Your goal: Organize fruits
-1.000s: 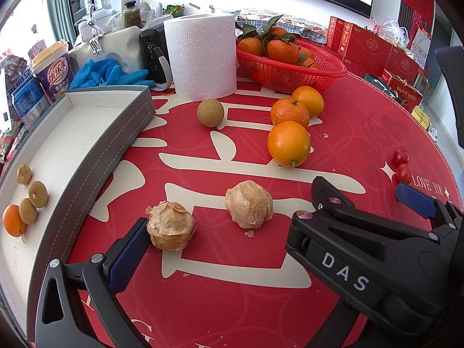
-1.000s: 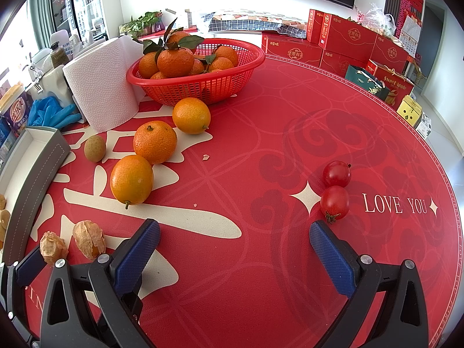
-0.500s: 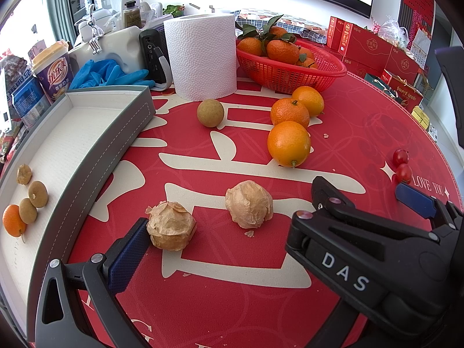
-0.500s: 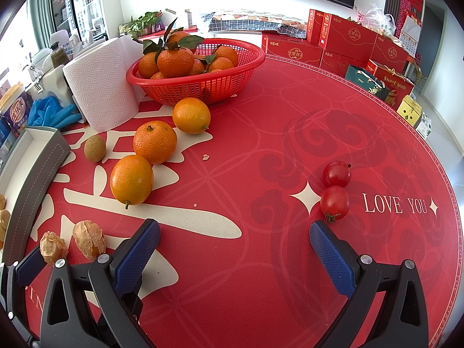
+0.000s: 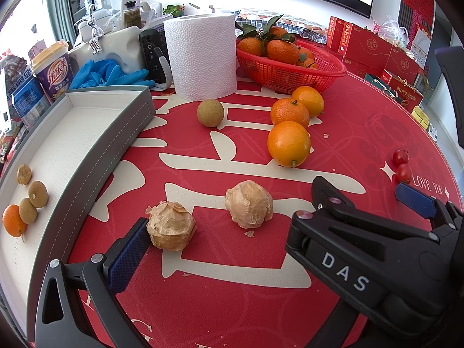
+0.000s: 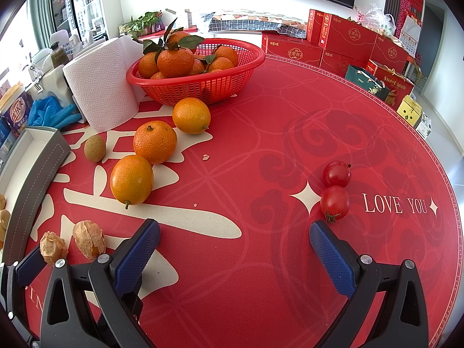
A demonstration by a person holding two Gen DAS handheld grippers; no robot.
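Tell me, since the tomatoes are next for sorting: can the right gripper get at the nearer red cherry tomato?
Probably yes. The right gripper is open, and the nearer red cherry tomato lies on bare red mat just beyond its right finger, off-centre. A small shift right should line it up. The second tomato touches it behind.

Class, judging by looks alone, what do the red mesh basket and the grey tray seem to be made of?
Red mesh basket: probably moulded plastic, glossy, with a uniform grid of holes. Grey tray: seemingly faux leather outside, matte with white stitching; its pale lining looks textured, perhaps fabric.
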